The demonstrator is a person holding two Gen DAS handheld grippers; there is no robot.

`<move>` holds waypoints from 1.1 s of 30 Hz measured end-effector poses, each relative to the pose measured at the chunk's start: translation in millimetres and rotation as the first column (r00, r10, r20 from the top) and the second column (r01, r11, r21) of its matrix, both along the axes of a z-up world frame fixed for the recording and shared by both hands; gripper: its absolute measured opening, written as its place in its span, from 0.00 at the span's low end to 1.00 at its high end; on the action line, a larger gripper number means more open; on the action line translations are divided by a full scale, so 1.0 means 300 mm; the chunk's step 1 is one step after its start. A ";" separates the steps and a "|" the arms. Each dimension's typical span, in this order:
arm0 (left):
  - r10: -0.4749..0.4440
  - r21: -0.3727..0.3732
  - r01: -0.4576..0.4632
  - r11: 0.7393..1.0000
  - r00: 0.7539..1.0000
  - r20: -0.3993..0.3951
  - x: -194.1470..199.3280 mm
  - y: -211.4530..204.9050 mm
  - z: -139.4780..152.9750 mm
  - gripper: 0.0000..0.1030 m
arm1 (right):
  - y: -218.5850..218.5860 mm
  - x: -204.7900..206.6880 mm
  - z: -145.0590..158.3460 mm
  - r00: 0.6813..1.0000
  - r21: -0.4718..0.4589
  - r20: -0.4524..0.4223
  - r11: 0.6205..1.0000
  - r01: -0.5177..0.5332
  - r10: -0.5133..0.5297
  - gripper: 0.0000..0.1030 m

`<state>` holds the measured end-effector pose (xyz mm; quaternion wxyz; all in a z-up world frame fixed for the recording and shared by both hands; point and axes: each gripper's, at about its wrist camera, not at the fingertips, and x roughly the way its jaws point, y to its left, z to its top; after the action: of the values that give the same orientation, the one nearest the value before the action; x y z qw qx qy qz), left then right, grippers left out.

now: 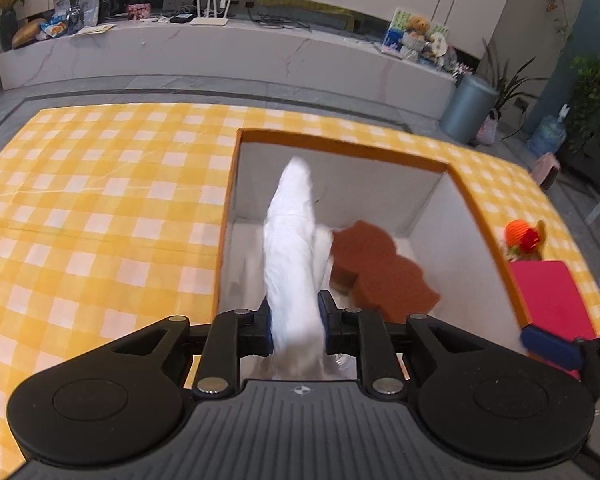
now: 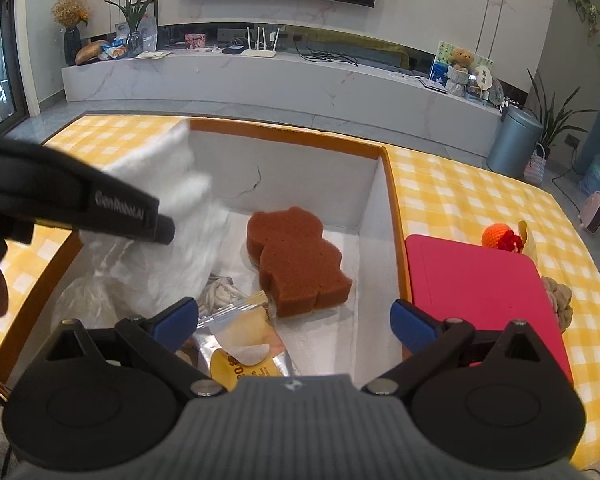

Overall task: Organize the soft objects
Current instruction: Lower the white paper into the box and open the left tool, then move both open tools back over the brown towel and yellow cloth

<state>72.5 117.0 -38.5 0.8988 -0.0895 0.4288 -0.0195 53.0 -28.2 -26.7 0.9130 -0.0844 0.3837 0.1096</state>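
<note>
Over the orange-rimmed white box [image 1: 432, 200], a rolled white cloth [image 1: 294, 240] is seen between the left gripper [image 1: 296, 316] pads, contact unclear. Beside the brown bear-shaped sponge [image 2: 296, 260], the right gripper [image 2: 296, 320] is spread wide, empty.

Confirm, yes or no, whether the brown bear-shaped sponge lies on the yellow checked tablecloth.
No: the brown bear-shaped sponge lies inside the orange-rimmed white box, on its white floor.

Porous brown sponge [image 2: 298, 260], soft white cloth [image 1: 294, 248], matt cardboard box [image 2: 374, 196].
</note>
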 end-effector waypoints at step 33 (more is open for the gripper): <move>0.010 0.027 -0.019 0.999 0.951 0.310 -0.148 -0.071 0.208 0.90 | -0.194 -0.046 0.179 0.965 0.244 0.222 0.966 0.081 -0.137 0.97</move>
<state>28.2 95.7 24.0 0.9562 -0.0750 0.2821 -0.0204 39.0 -86.6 26.9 0.9605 0.0320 0.2605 0.0924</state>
